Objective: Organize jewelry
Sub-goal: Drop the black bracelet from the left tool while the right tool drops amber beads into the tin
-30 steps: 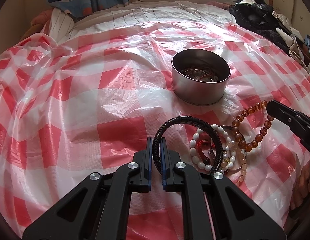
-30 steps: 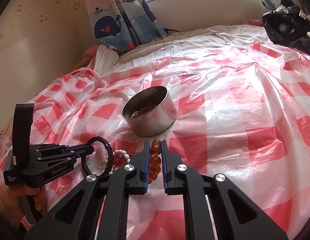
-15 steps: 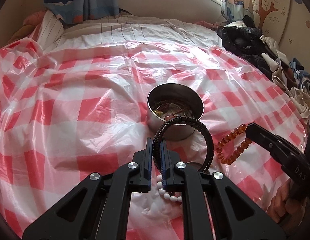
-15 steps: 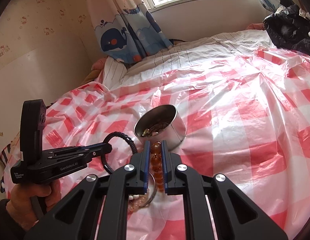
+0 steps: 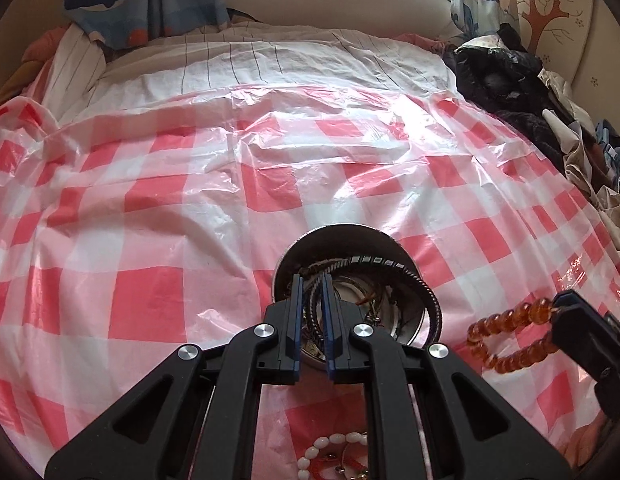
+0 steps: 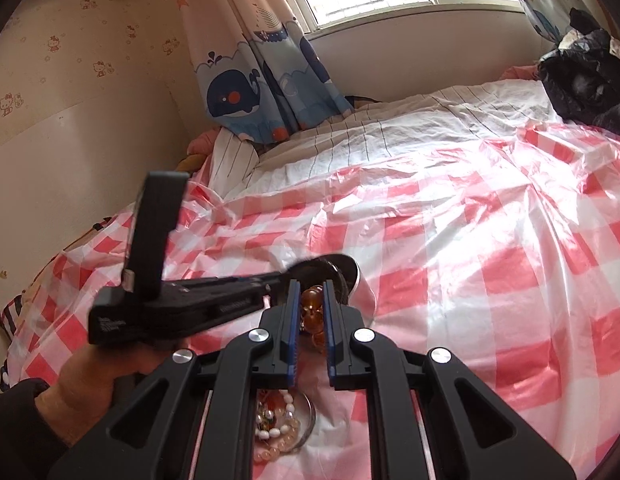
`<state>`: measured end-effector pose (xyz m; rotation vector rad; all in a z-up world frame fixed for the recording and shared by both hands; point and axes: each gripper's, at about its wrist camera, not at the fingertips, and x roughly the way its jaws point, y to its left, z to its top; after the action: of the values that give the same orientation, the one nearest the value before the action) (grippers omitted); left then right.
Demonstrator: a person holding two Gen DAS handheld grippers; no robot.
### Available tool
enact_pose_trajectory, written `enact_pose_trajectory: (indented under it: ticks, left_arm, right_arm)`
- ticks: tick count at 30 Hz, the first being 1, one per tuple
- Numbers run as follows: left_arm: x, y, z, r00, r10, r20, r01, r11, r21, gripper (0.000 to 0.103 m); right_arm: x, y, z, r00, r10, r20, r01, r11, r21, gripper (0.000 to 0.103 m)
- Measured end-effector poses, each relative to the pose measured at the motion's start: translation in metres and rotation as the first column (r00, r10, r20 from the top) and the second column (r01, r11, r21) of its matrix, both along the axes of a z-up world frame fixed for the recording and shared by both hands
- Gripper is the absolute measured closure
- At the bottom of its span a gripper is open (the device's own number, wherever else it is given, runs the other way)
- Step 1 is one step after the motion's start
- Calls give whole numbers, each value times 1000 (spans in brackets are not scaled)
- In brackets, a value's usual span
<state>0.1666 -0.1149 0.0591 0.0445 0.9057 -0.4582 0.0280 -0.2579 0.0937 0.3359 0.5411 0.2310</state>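
My left gripper (image 5: 311, 280) is shut on a black braided bracelet (image 5: 424, 296) and holds it over the open round metal tin (image 5: 406, 252), which has several bracelets inside. My right gripper (image 6: 311, 285) is shut on an amber bead bracelet (image 6: 312, 312), which hangs just right of the tin in the left wrist view (image 5: 510, 340). A small pile of white and pink bead bracelets lies on the cloth below both grippers (image 5: 334, 452) (image 6: 278, 424).
A red and white checked plastic sheet (image 5: 190, 240) covers the bed. A black pile of clothes (image 5: 502, 76) lies at the far right. A whale-print curtain (image 6: 250, 92) and the wall stand behind the bed on the left.
Both grippers have lifted their bracelets off the pile. My left gripper moved forward, so the black bracelet now hangs over the tin. My right gripper rose and came closer to the tin.
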Motion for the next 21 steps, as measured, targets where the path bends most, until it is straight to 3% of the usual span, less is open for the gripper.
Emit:
enact_pose_trajectory:
  ticks: [5,9,11,14,21]
  left_arm:
    - [-2,26,5,999,36,14,-36,999,-6,95]
    - [-10,46,5,999,47,14,-47,999,-9,92]
    - [-18,55,5,999,53,8,-52,999,-14,87]
    - [-32,61,5,999,49,3,-49,999,-19,78]
    - [-72,69,8,1000,24,5,-24,999,-49,64]
  right_arm:
    - [25,10,19,998,45,41,-45,999,6,91]
    - [44,16,17,995,80,67,-84,995,50,91]
    - [59,18,1,999,52,-4,-52,999,0,91]
    - [70,9,-32,988,4,-153,-4,1000,-1,71]
    - [30,3,-41,986,14,-164,-13,1000,5,71]
